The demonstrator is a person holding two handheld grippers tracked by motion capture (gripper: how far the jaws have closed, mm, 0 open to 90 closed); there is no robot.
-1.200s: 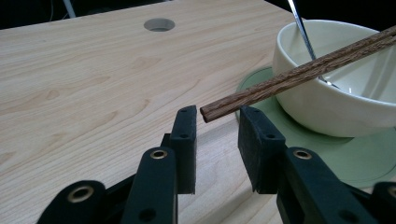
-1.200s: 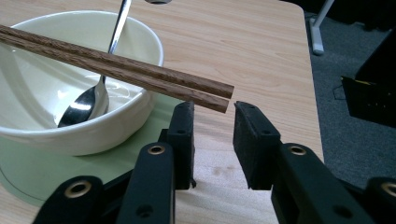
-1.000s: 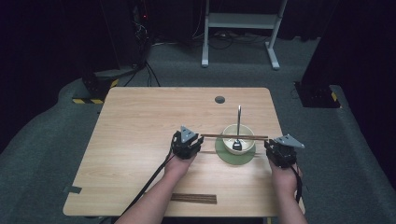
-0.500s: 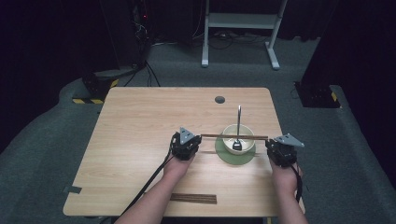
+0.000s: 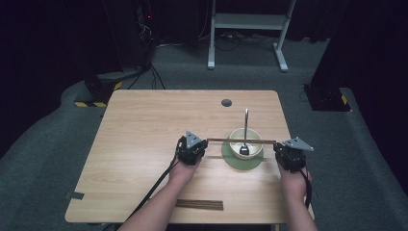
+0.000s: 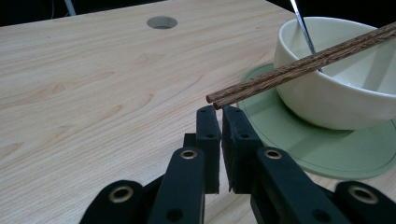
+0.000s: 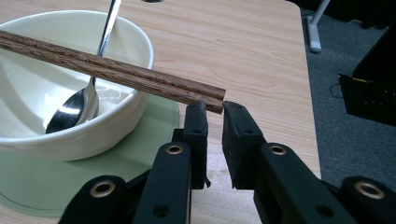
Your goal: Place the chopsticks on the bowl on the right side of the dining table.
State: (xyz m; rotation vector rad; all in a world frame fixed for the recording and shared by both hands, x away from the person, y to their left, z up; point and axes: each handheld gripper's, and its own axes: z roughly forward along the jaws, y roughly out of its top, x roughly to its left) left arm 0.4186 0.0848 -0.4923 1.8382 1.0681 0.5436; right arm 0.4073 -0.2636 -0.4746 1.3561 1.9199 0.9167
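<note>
Tabletop unchanged; both tongs (image 6: 219, 112) (image 7: 214, 109) newly closed.

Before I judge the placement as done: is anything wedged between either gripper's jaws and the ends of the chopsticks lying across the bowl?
Nothing visible. The chopsticks rest across the bowl rim, and each gripper, left and right, sits shut just under a free end.

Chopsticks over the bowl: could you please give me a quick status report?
Left gripper and right gripper shut, one at each end. Chopsticks lie level across the bowl rim on its green saucer. Spoon stands in bowl beneath them.
</note>
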